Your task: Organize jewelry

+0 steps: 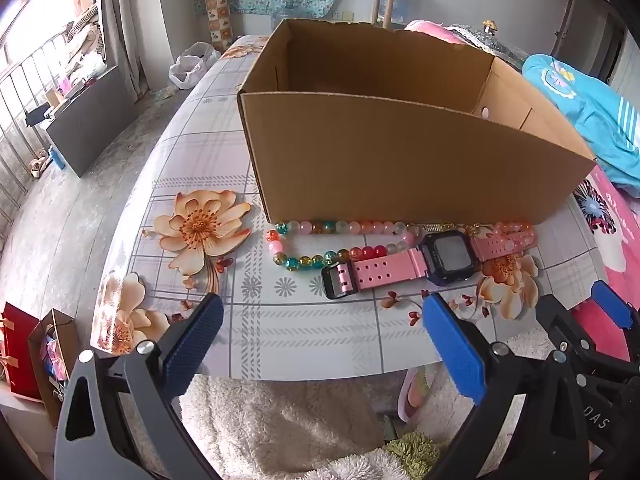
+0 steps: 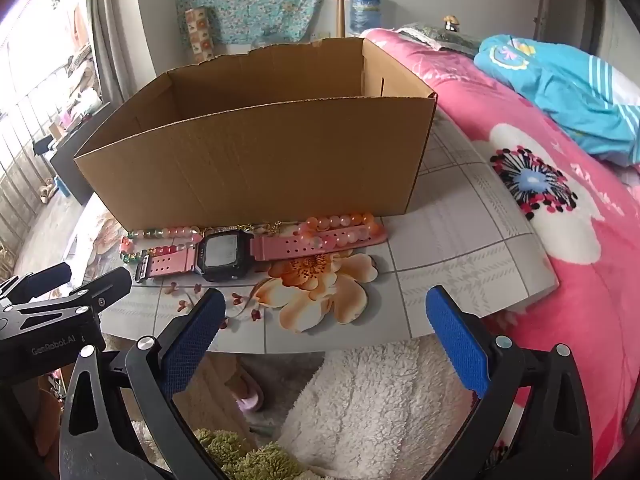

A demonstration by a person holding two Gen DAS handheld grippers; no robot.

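An open cardboard box point(image 1: 400, 160) point(image 2: 260, 160) stands on the flowered table. Along its near wall lie a multicoloured bead bracelet point(image 1: 308, 260) point(image 2: 160, 234), a pink-strapped watch with a black case point(image 1: 446, 258) point(image 2: 222, 254), a pink-orange bead bracelet point(image 1: 514, 230) point(image 2: 340, 222) and a thin gold chain point(image 1: 448, 226) point(image 2: 260, 227). My left gripper point(image 1: 322, 312) hovers open in front of the watch, nothing between its blue pads. Farther right, over the orange flower print, my right gripper point(image 2: 326, 306) is also open and holds nothing.
The table's near edge point(image 1: 280, 376) point(image 2: 360, 344) is just under both grippers, with a fluffy white rug point(image 2: 380, 400) below. A pink floral quilt point(image 2: 560, 200) and blue cloth point(image 2: 560, 80) border the table on the right. Paper bags point(image 1: 36, 360) stand on the floor at left.
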